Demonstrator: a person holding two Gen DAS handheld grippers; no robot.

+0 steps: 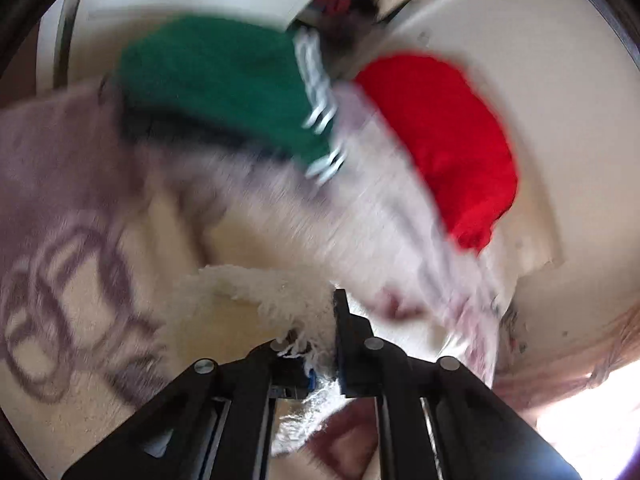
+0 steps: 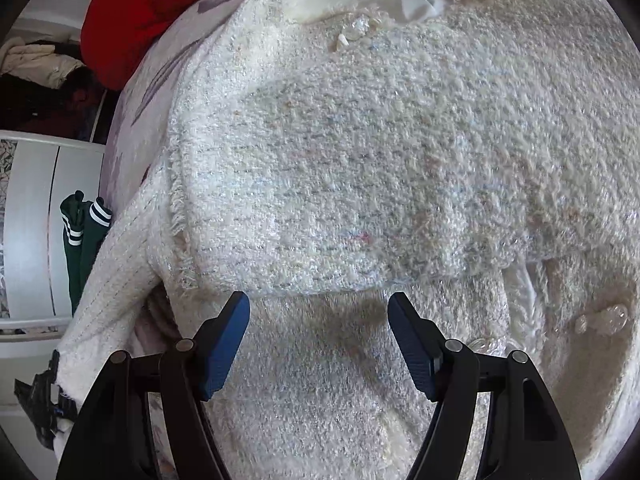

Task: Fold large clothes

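A cream fuzzy knit sweater (image 2: 360, 140) lies spread over the bed and fills the right wrist view. Clear buttons (image 2: 352, 32) sit near its collar. One sleeve (image 2: 116, 264) runs down to the lower left, where my left gripper (image 2: 44, 408) holds its cuff. In the blurred left wrist view my left gripper (image 1: 316, 332) is shut on that shaggy cream cuff (image 1: 280, 296), and the fabric hides one finger. My right gripper (image 2: 319, 300) hovers open just above the sweater's folded edge, nothing between its blue pads (image 2: 224, 344).
A red garment (image 1: 448, 140) and a green garment with white stripes (image 1: 216, 80) lie beyond on the lilac patterned bedsheet (image 1: 60, 200). A white panel (image 2: 32, 220) and a dark heap of clothes (image 2: 40, 80) stand beside the bed's left edge.
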